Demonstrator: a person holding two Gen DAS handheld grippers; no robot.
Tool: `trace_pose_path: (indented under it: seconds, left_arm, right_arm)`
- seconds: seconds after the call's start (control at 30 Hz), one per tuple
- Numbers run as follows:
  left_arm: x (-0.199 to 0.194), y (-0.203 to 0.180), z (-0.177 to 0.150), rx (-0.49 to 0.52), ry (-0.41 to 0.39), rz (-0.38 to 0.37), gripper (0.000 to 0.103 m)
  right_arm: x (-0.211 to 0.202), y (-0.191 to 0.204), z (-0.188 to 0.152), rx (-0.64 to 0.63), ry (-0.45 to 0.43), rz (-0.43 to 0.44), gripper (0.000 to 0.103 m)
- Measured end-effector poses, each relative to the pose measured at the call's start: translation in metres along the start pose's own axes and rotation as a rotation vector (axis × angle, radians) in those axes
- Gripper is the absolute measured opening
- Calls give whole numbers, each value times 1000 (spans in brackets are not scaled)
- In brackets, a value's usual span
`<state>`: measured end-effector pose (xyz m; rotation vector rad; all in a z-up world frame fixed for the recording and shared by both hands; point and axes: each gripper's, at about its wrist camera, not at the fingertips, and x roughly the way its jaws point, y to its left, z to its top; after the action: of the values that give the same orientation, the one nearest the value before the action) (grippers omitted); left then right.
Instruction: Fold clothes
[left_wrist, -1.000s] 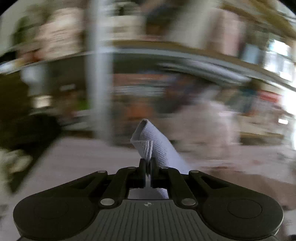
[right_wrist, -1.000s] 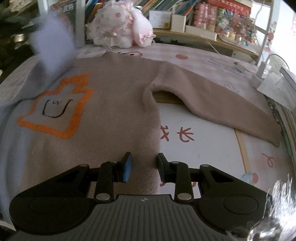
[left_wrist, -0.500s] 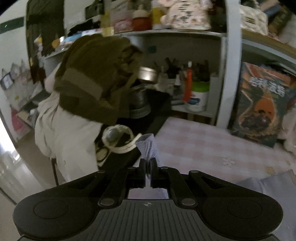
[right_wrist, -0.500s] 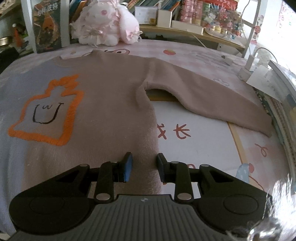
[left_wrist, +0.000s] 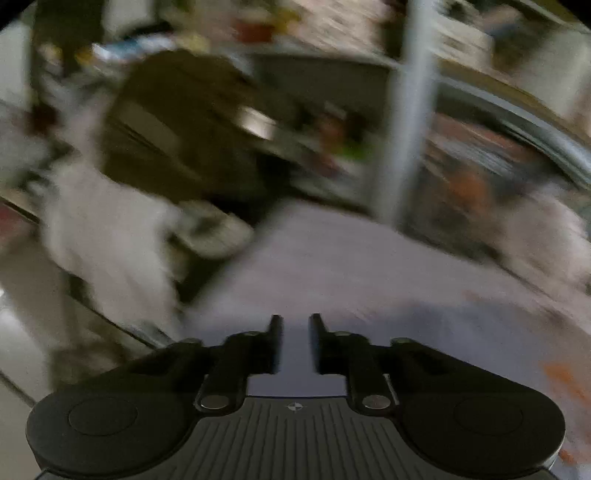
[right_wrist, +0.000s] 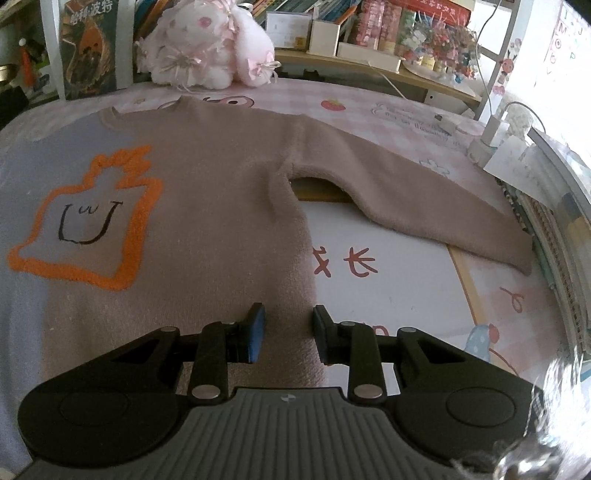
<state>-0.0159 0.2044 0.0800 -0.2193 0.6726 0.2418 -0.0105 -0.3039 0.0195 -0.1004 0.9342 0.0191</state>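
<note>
Both grippers stand spread, nothing between the fingers: left gripper (left_wrist: 294, 323), right gripper (right_wrist: 288, 314). Fuzzy beige-and-lavender sweater with orange outline motif (right_wrist: 207, 192) lies flat on the pink patterned tabletop (right_wrist: 388, 110), left edge cut off. Left wrist view motion-blurred; shelving unreadable.

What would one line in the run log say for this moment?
left gripper: open, empty, view blurred | right gripper: open above sweater hem | sweater: flat, sleeve unfolded
</note>
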Motion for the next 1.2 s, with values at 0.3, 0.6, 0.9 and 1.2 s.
trace_pose_path:
  seconds: [0.3, 0.6, 0.9, 1.2]
  left_arm:
    - [-2, -85, -90, 24, 231, -299, 52]
    - [3, -98, -106, 6, 260, -280, 52]
    - [17, -109, -106, 40, 254, -252, 17]
    - [55, -118, -81, 59, 221, -206, 3]
  right_arm:
    - [-1, -5, 0, 29, 4, 21, 27]
    - [-6, -13, -7, 62, 9, 54, 28]
    - [-5, -18, -5, 61, 9, 69, 12]
    - [24, -18, 29, 87, -22, 23, 6]
